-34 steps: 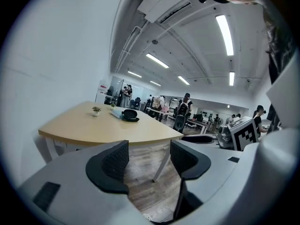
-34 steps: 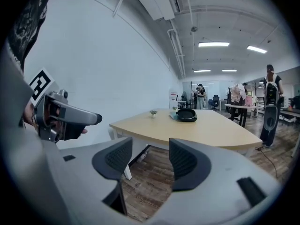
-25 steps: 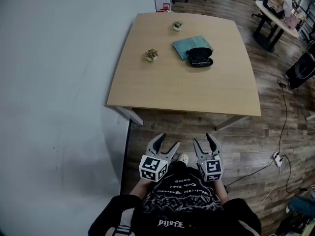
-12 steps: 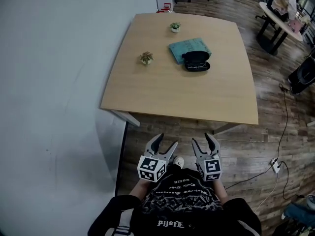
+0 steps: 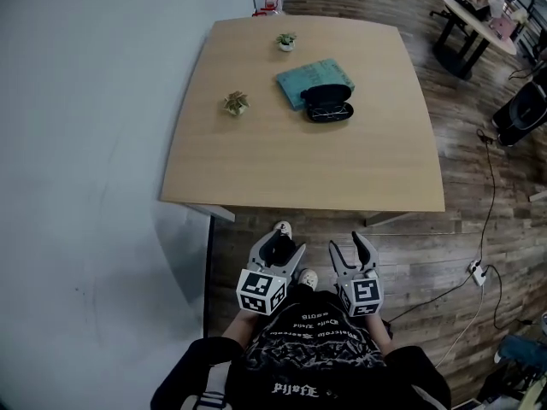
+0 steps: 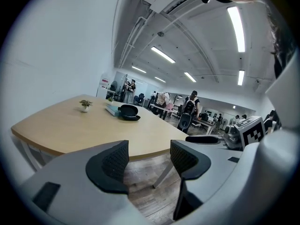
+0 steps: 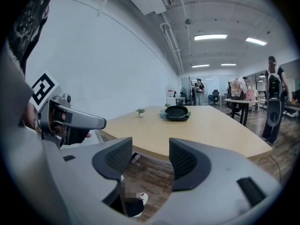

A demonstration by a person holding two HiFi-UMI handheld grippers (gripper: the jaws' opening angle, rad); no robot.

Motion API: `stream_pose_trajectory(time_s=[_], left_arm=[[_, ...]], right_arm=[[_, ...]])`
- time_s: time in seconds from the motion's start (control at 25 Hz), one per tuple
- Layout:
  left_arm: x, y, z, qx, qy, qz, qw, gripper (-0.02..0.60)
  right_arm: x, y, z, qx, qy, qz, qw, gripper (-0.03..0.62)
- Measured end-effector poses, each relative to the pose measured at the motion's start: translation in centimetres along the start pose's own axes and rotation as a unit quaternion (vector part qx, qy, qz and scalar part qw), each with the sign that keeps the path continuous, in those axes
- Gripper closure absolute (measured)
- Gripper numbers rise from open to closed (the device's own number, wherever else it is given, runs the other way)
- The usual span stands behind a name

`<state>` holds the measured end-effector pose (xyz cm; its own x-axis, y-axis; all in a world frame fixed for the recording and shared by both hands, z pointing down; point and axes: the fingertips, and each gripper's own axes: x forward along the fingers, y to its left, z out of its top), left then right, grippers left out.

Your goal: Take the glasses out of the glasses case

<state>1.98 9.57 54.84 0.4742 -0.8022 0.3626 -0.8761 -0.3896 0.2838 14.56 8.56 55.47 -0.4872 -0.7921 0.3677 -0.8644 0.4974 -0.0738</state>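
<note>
Wooden table (image 5: pixel 299 165), open glasses case (image 5: pixel 328 106) on it, well apart from left hand-held gripper (image 5: pixel 283 244) and right hand-held gripper (image 5: pixel 347 244), both spread.

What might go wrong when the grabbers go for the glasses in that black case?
1. The glasses case lies well in from the near edge of the table, while the left gripper and right gripper, both open, are short of the table: a long reach could be shaky.
2. The case overlaps a teal pad, so a push may slide or tip it.
3. A small plant stands left of the case; the left gripper might knock it.
</note>
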Motion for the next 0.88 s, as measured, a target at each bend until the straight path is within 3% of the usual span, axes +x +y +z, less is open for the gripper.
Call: stream_pose_trajectory(time_s=[0.24, 0.64, 0.88], left_arm=[[4.4, 1.7, 2.4, 0.026, 0.011, -0.032, 0.9991, 0.296], [12.1, 8.1, 7.5, 0.033, 0.019, -0.074, 0.9965, 0.298], [15.9, 12.0, 9.7, 0.036, 0.021, -0.087, 0.9953, 0.297]], right_arm=[[2.9, -1.8, 1.0, 0.011, 0.011, -0.022, 1.0, 0.336], [11.8, -4.8, 4.9, 0.006, 0.021, -0.073, 0.997, 0.338], [16.8, -4.7, 7.4, -0.015, 0.024, -0.076, 0.997, 0.338]])
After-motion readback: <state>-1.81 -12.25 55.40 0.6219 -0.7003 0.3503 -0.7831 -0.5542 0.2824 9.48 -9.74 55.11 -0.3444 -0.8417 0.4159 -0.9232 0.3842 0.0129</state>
